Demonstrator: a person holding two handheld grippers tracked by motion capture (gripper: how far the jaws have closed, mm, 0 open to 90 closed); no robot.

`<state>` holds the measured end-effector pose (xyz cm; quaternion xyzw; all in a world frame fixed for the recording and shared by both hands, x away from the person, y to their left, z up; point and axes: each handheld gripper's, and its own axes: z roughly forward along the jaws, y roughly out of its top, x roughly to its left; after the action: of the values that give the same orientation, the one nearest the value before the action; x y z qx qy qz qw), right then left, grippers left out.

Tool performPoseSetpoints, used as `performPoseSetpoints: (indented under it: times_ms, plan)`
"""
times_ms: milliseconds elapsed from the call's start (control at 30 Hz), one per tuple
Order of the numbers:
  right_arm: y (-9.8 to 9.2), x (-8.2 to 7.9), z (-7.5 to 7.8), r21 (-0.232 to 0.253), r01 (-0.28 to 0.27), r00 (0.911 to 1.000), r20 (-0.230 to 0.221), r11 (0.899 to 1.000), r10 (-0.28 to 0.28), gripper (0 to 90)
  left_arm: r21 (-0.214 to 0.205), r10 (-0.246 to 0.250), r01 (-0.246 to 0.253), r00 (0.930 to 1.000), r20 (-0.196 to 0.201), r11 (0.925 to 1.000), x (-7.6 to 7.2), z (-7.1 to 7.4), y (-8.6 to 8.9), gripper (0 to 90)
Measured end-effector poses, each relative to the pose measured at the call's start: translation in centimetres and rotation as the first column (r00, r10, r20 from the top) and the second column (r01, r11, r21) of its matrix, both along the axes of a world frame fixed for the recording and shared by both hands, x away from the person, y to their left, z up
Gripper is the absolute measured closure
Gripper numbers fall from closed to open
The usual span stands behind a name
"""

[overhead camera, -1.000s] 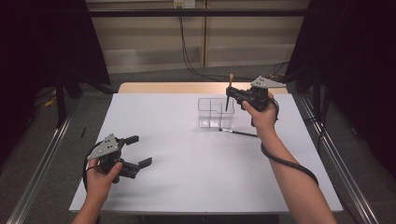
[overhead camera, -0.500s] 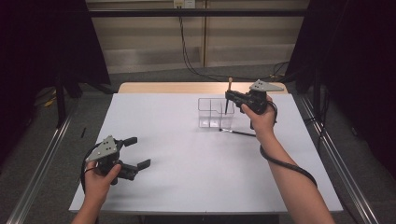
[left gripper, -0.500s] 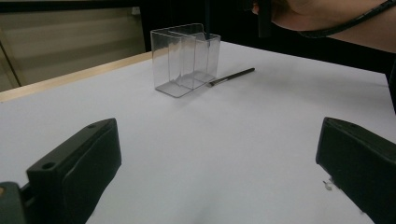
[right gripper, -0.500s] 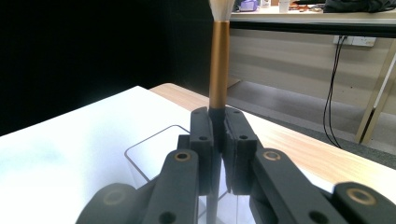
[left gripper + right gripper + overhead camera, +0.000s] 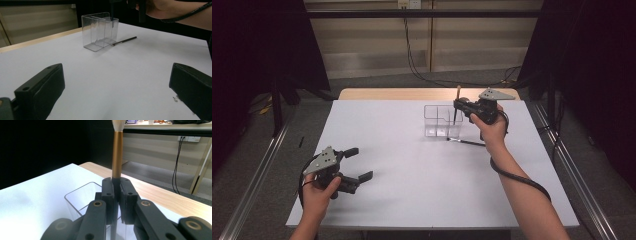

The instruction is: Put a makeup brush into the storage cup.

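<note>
Barely any change over the last second: our right gripper (image 5: 460, 106) has only edged a little, and its jaws stay clamped on the upright gold-ferruled, black-handled brush (image 5: 117, 155), handle end dipping into the clear plastic compartment box (image 5: 441, 121) right below them. We judge release is next. A second thin black brush (image 5: 466, 142) lies on the white surface (image 5: 412, 160) beside the box. Left gripper (image 5: 354, 164) idles, jaws wide open, empty.
</note>
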<state>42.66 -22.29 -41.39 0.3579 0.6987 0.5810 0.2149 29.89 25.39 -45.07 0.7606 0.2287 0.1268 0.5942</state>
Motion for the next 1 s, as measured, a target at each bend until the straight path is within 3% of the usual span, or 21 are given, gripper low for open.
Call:
performPoseSetpoints:
  times_ms: [400,700,1000]
  plan:
    - [-0.1,-0.2,-0.4,0.005,-0.001,1.0,-0.009,1.0,0.002,80.8,-0.002,0.008,-0.008,1.0,0.005,1.0,-0.2,-0.1,0.3,0.2]
    - [-0.3,-0.9,-0.4,0.029,-0.045,0.999,-0.008,0.999,0.045,39.7,-0.003,0.011,-0.011,0.9999,0.008,0.9999,-0.4,-0.2,0.5,0.2]
    - [-0.6,-1.9,0.0,0.032,-0.053,0.9985,0.017,0.998,0.052,17.5,-0.02,0.025,-0.025,0.9996,0.014,0.9995,-0.6,-0.2,1.0,0.2]
